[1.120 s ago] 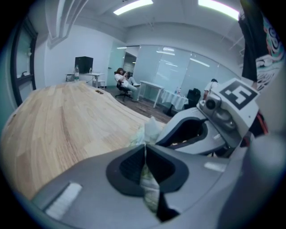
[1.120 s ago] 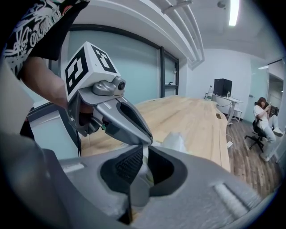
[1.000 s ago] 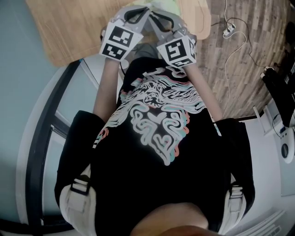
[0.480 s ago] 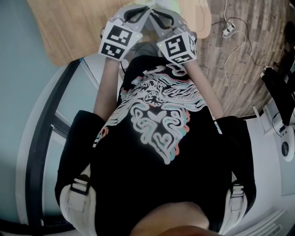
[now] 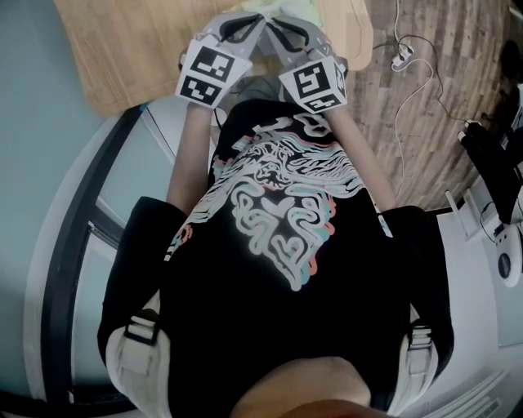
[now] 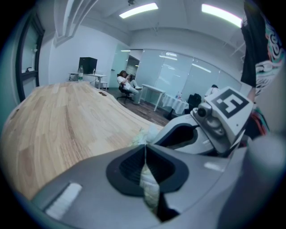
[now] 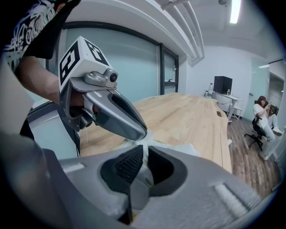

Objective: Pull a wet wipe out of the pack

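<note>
Both grippers meet at the near edge of the wooden table (image 5: 139,49), tips almost touching. My left gripper (image 5: 243,26) is shut on a crumpled pale wet wipe (image 6: 150,187), which shows between its pads. More pale wipe material (image 6: 144,135) lies just past its tip (image 6: 145,146). My right gripper (image 5: 279,29) is shut on a smooth pale edge that looks like the wet wipe pack (image 7: 144,173). The pack's white face (image 7: 190,150) lies on the table beyond its tip (image 7: 145,150). In the head view only a pale green sliver of the pack (image 5: 288,8) shows.
The person's black printed shirt (image 5: 278,212) fills most of the head view. A grey curved desk edge (image 5: 73,245) runs down the left. Cables (image 5: 409,73) lie on the wood floor at right. Far off, a seated person (image 7: 262,117) and desks stand in the room.
</note>
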